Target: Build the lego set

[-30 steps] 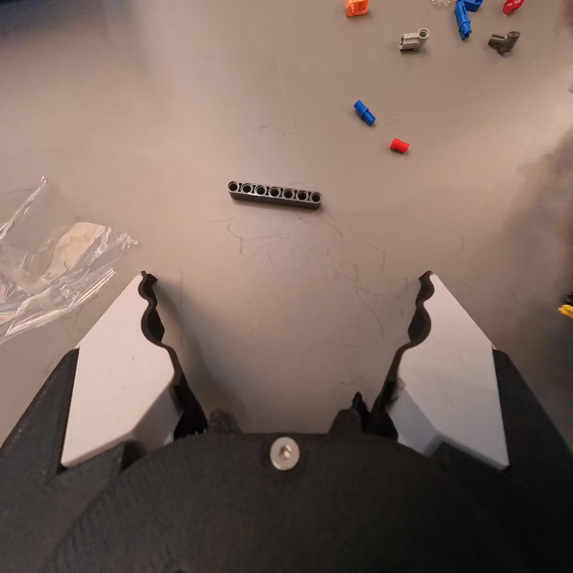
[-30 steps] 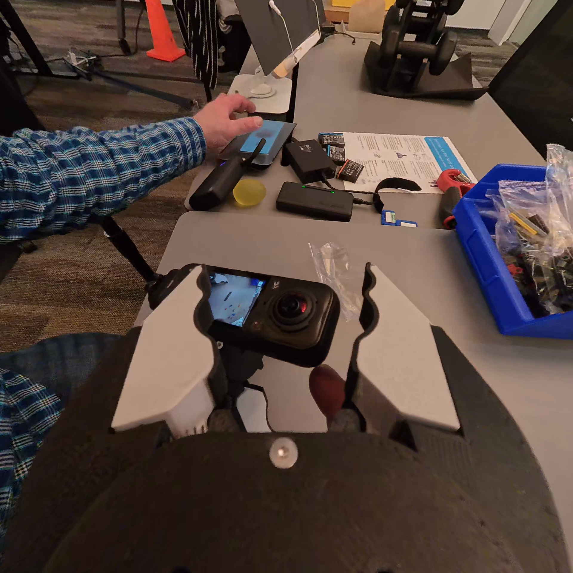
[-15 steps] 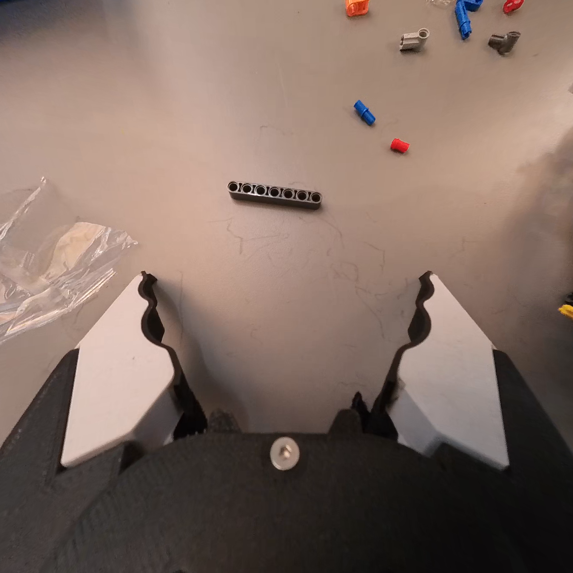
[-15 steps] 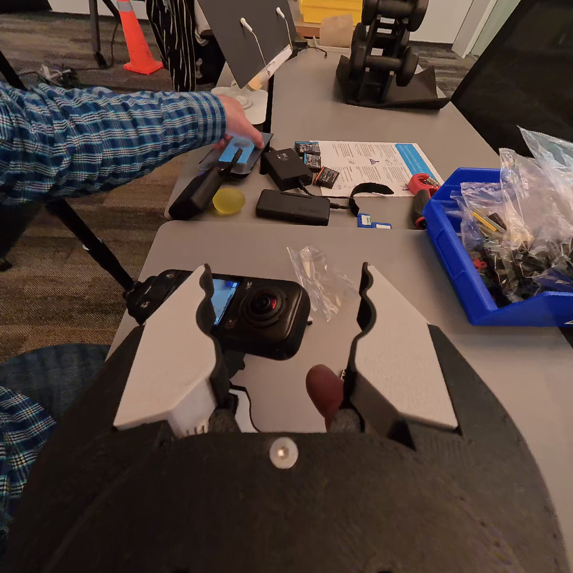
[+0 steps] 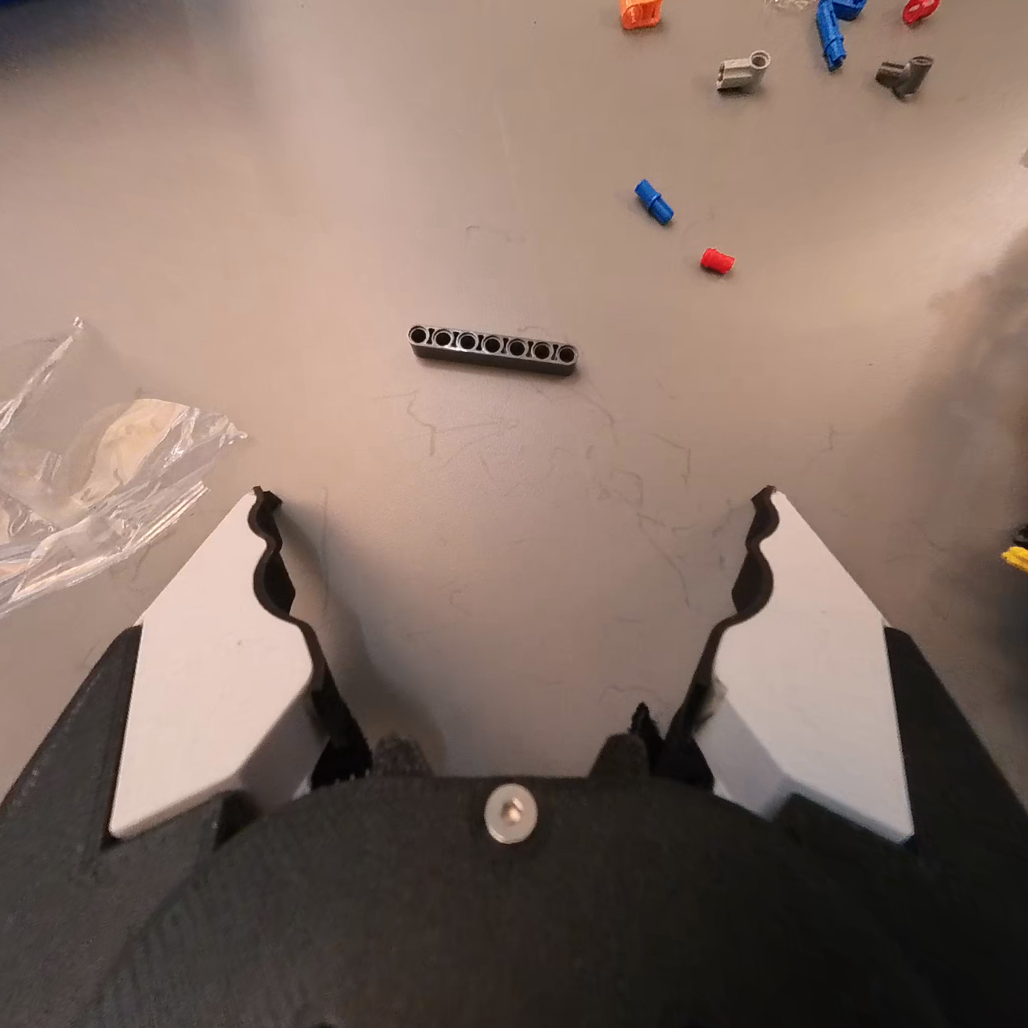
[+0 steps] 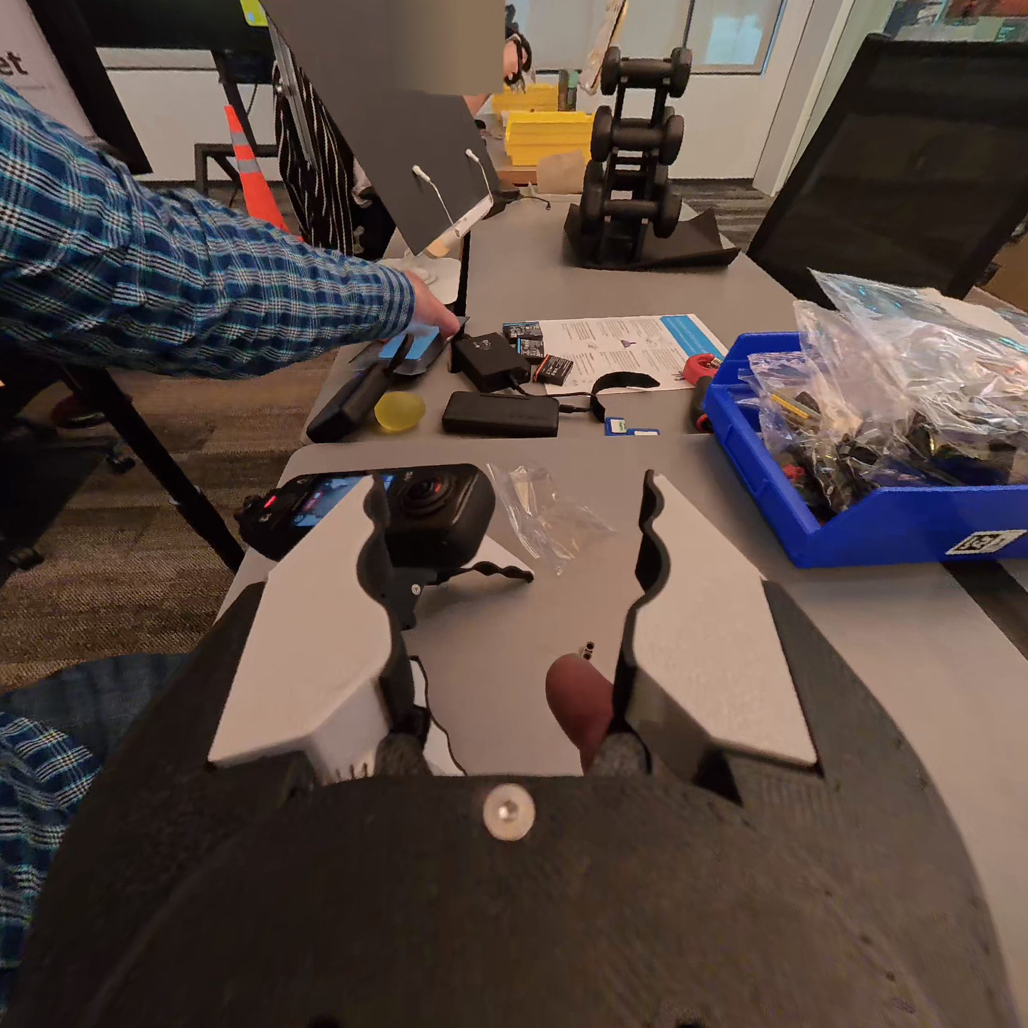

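Note:
In the left wrist view a dark grey beam with several holes (image 5: 493, 350) lies flat on the grey table (image 5: 334, 167), ahead of my left gripper (image 5: 513, 494), which is wide open and empty. A blue pin (image 5: 654, 201) and a red bush (image 5: 717, 261) lie to the beam's far right. More small parts lie at the top right: an orange one (image 5: 639, 12), a light grey connector (image 5: 741, 71), blue ones (image 5: 831, 28) and a dark grey connector (image 5: 904, 75). My right gripper (image 6: 509, 478) is open and empty above the table (image 6: 834, 639).
A crumpled clear bag (image 5: 83, 473) lies at the left. In the right wrist view, a black camera on a mount (image 6: 434, 512) stands ahead. A blue bin of bagged parts (image 6: 834, 534) sits at the right. A plaid-sleeved arm (image 6: 194, 289) reaches over the far table. Spacing between my two grippers at the tips: around 20 cm. To reach the red bush (image 5: 717, 261) in a straight line is about 8 cm for my left fingers, about 20 cm for my right. The left tips stand about 10 cm off the blue pin (image 5: 654, 201).
The right gripper's view has tilted up and drawn back from the black camera. The plaid-sleeved arm has reached farther across the far table. The left gripper has not moved.

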### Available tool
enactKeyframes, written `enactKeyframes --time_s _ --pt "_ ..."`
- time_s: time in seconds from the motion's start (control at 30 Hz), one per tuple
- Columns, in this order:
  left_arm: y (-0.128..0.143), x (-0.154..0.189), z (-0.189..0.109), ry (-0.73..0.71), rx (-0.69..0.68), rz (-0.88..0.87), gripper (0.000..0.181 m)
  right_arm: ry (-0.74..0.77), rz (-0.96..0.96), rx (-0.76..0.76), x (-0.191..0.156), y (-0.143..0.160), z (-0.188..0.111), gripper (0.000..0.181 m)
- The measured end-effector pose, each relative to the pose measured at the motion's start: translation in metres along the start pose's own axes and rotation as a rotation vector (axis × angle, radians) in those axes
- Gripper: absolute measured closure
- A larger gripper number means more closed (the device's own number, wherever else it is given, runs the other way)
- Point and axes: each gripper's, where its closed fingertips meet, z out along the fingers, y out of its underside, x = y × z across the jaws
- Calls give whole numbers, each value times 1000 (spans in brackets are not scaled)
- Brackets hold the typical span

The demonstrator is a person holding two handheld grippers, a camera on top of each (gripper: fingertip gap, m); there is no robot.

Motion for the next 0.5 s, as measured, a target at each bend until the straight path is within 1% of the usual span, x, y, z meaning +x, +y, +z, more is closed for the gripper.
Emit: enactKeyframes --time_s 0.2,0.5 --pt "0 0 0 0 0 0 23 13 6 25 11 -2 -11 93" --pt "0 0 0 0 0 0 23 58 -8 10 22 -1 -31 92"
